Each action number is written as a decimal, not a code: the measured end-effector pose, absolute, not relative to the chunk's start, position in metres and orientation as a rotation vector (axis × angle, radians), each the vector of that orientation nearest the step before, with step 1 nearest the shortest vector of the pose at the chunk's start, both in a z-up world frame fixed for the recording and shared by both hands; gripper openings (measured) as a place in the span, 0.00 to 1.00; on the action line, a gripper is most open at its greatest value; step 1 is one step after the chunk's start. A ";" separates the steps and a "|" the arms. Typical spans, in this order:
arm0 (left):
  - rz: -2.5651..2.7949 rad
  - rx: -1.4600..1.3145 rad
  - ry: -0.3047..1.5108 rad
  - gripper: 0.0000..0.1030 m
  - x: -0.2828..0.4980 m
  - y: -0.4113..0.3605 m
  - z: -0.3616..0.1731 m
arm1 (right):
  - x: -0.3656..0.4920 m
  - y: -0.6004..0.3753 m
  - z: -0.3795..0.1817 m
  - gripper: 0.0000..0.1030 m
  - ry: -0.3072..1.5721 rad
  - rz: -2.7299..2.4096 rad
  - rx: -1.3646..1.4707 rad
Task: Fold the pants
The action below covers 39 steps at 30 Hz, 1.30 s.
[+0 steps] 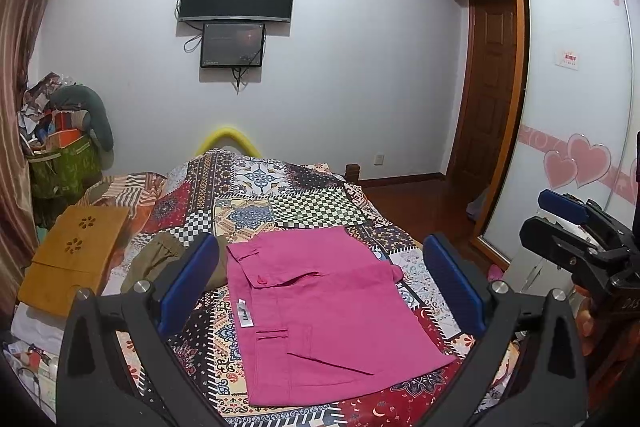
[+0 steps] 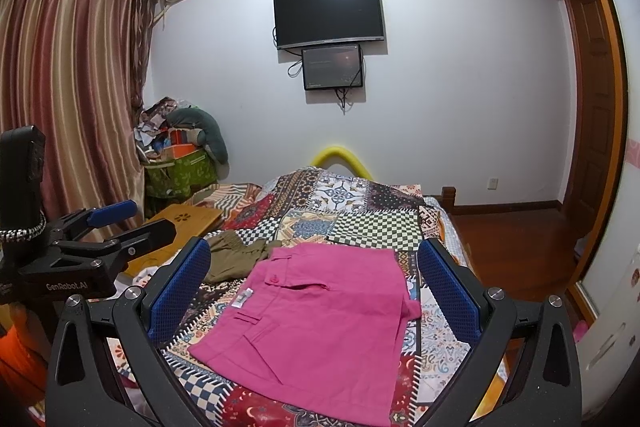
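Note:
Pink pants lie folded into a flat rectangle on the patchwork bedspread, with a white label and a buttoned pocket flap facing up. My left gripper hovers above them, open, its blue pads wide apart with nothing between. My right gripper also hangs open over the pants, empty. In the left wrist view the right gripper shows at the right edge. In the right wrist view the left gripper shows at the left.
An olive-brown garment lies crumpled just left of the pants. A wooden lap tray rests on the bed's left side. A pile of bags fills the far left corner. Wooden floor and a sliding wardrobe lie right.

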<state>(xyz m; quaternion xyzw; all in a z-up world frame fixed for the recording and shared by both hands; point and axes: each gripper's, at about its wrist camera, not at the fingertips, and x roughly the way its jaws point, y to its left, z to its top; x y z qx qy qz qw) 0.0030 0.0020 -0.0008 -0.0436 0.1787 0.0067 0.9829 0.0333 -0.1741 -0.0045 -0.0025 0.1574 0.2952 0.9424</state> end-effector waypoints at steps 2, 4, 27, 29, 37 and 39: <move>0.013 -0.087 0.361 1.00 0.003 0.002 0.001 | 0.034 -0.174 -0.005 1.00 0.321 0.602 -0.007; 0.014 -0.086 0.361 1.00 0.003 0.001 0.000 | 0.035 -0.175 -0.005 1.00 0.320 0.600 -0.007; 0.057 -0.038 0.390 1.00 0.032 0.015 -0.009 | 0.063 -0.175 -0.029 1.00 0.368 0.561 -0.044; 0.088 -0.036 0.393 1.00 0.044 0.025 -0.013 | 0.072 -0.175 -0.039 1.00 0.384 0.538 -0.067; 0.134 -0.176 0.511 1.00 0.103 0.064 -0.067 | 0.108 -0.176 -0.082 1.00 0.499 0.509 -0.087; 0.130 -0.211 0.608 0.96 0.123 0.069 -0.097 | 0.118 -0.176 -0.093 1.00 0.526 0.491 -0.102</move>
